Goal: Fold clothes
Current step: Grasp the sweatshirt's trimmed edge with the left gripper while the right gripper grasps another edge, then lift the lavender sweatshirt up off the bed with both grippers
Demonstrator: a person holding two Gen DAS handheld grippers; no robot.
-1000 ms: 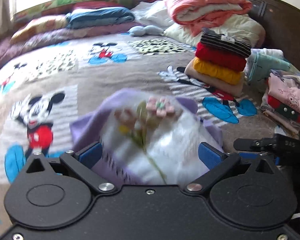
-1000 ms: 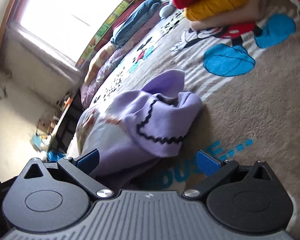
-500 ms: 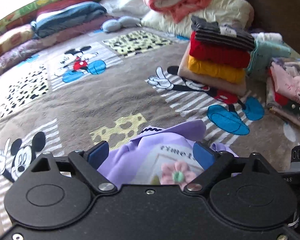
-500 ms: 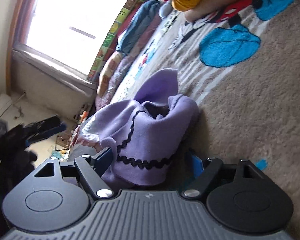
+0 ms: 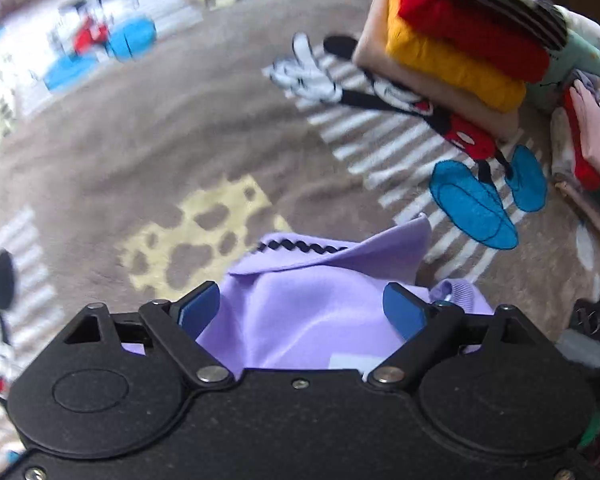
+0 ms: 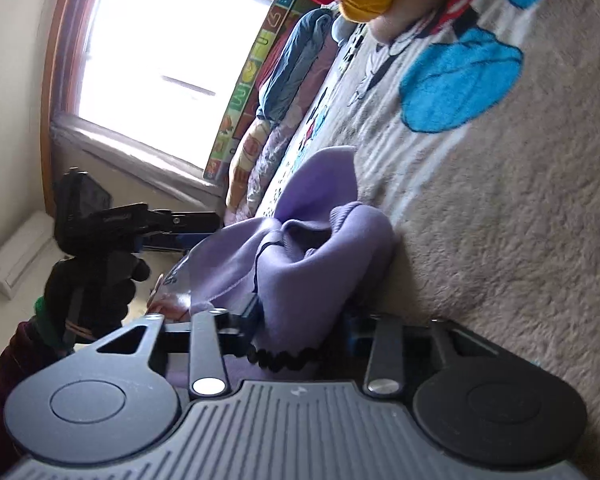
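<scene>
A lilac garment [image 5: 312, 304] with black zigzag trim lies bunched on the brown cartoon-print blanket [image 5: 180, 132]. In the left wrist view my left gripper [image 5: 300, 310] points down over it. Its jaws stand wide, a hump of the cloth rises between the blue pads [image 5: 198, 308], and I see no pinch. In the right wrist view the right gripper [image 6: 302, 322] lies low and nearly level, and its jaws are closing on a fold of the lilac garment [image 6: 312, 256] near the trim. Cloth fills the gap between them. The left gripper [image 6: 204, 228] shows there too, held by a black-gloved hand [image 6: 92, 288].
A stack of folded clothes [image 5: 460, 48] in beige, yellow, red and stripes stands at the far right. More clothes [image 5: 588, 136] are piled at the right edge. Rolled bedding [image 6: 296, 60] lines the window side. Bare blanket stretches left of the garment.
My left gripper swept across the garment and tipped downward, so the flower print is out of its view. The right jaws narrowed from wide open onto the lilac fold as that gripper sank.
</scene>
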